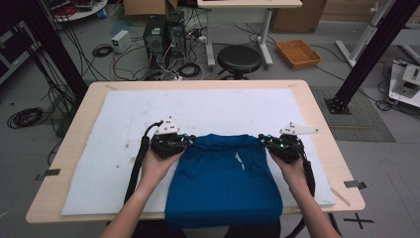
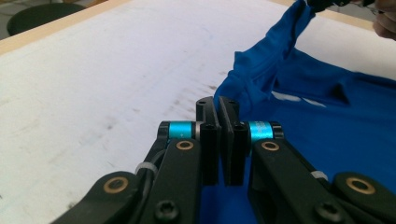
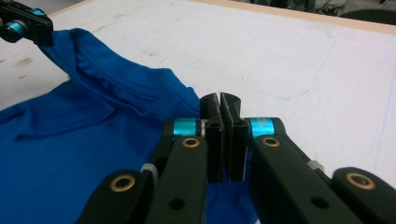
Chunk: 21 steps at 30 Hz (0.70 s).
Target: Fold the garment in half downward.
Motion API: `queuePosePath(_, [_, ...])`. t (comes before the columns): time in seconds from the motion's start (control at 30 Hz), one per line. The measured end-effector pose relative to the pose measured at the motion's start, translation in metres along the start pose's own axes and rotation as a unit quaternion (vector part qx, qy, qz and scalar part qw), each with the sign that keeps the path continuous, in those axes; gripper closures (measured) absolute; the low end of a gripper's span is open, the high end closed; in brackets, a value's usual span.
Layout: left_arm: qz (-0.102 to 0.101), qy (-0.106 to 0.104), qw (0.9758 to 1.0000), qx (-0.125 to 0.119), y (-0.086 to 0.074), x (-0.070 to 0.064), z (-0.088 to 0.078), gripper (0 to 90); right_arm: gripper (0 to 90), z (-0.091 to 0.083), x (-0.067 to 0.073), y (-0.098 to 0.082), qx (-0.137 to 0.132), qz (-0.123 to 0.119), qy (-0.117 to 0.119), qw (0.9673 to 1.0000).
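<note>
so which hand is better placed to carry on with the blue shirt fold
Neither clearly; it looks a two-handed move. The left gripper and right gripper each pinch a far corner of the blue shirt, evenly spaced and level. If forced, left: the white mat shows more room beside it.

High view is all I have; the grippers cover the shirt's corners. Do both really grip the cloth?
Observer: Yes. In the right gripper view, the left gripper pinches a raised corner of the blue shirt.
Operator: And the right one?
Observer: In the left gripper view, the right gripper holds the other corner, lifted off the white mat.
Operator: Any gap between the jaws?
Observer: None; both pairs stand shut on cloth.
</note>
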<state>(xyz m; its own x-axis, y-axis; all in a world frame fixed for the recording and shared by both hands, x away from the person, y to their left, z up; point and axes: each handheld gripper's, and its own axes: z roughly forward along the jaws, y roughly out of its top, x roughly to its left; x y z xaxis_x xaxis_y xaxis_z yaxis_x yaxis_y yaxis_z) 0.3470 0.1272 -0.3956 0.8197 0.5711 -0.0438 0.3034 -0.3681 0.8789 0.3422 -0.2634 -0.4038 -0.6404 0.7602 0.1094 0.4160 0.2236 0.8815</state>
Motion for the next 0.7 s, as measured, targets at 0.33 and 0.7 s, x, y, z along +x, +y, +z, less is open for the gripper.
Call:
queuePosePath(0.33, [0.058, -0.025, 0.9979, 0.015, -0.034, -0.054, -0.025, 86.9, 88.8, -0.043, 0.042, -0.041, 0.02, -0.043, 0.005, 0.9989])
queuePosePath(0.7, [0.108, -0.048, 0.9918, 0.049, -0.063, -0.091, -0.037, 86.8, 88.7, -0.07, 0.073, -0.073, 0.049, -0.073, 0.011, 0.9961])
